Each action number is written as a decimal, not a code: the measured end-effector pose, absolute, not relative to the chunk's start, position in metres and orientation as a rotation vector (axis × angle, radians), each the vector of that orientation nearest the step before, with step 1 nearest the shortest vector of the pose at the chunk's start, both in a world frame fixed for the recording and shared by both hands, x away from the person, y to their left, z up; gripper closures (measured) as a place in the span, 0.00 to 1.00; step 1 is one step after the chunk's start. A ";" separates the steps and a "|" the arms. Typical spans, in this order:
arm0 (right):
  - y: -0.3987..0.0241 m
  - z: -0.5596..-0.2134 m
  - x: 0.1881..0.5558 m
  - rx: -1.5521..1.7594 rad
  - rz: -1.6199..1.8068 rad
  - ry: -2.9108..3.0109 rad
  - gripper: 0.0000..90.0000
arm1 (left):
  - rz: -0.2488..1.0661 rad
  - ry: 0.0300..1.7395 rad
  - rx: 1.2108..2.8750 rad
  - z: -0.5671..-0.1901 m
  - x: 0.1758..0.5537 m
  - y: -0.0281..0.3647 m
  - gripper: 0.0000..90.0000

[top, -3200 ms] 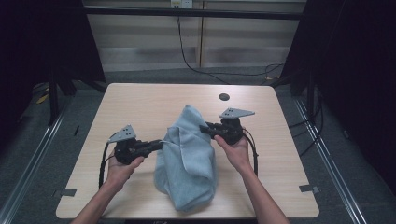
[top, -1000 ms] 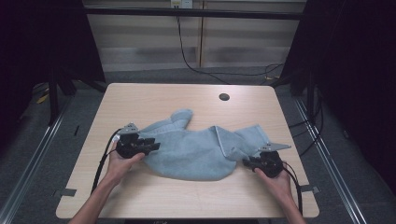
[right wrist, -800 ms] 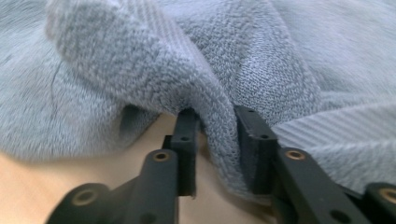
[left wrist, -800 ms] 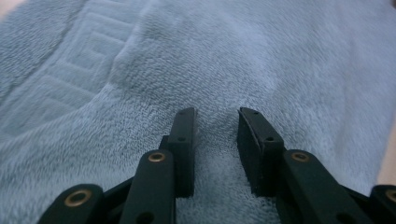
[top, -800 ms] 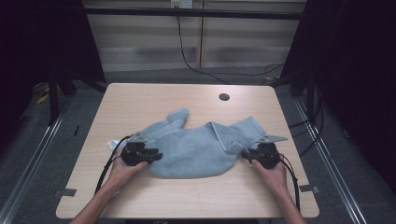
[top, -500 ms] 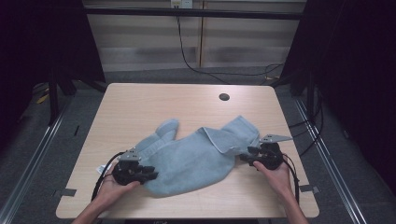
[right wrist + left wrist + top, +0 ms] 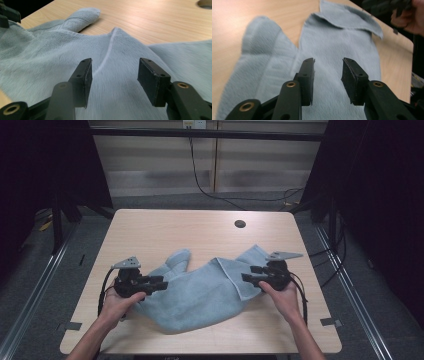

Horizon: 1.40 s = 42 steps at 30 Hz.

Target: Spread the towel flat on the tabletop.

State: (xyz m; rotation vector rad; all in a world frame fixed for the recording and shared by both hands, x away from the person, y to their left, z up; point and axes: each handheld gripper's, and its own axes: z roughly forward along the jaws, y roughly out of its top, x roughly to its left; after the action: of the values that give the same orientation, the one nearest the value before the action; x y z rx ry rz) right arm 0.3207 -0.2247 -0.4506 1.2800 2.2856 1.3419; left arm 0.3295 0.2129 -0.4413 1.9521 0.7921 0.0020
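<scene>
Here the light blue towel (image 7: 200, 290) lies spread across the near half of the desk (image 7: 150, 227), one corner folded back over itself at the right end and a rounded lobe poking toward the far side. The left gripper (image 7: 159, 282) hovers over the towel's left end, its jaws having just been opening, with cloth under them and nothing pinched. The right gripper (image 7: 248, 273) hangs above the folded flap, jaws parted and likewise empty after just opening. Both seem to have let go so the cloth can settle flat, likely for the next fold. A round hole (image 7: 240, 224) sits beyond.
</scene>
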 end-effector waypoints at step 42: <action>-0.252 -0.425 0.314 1.188 1.432 2.104 0.97 | 0.156 1.046 2.080 -0.500 0.357 0.243 0.95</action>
State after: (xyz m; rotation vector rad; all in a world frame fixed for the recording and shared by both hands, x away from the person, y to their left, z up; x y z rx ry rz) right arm 0.3144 -0.2521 -0.4246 1.1885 2.1040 1.4317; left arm 0.3572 0.2431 -0.5002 2.0799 1.0457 0.1561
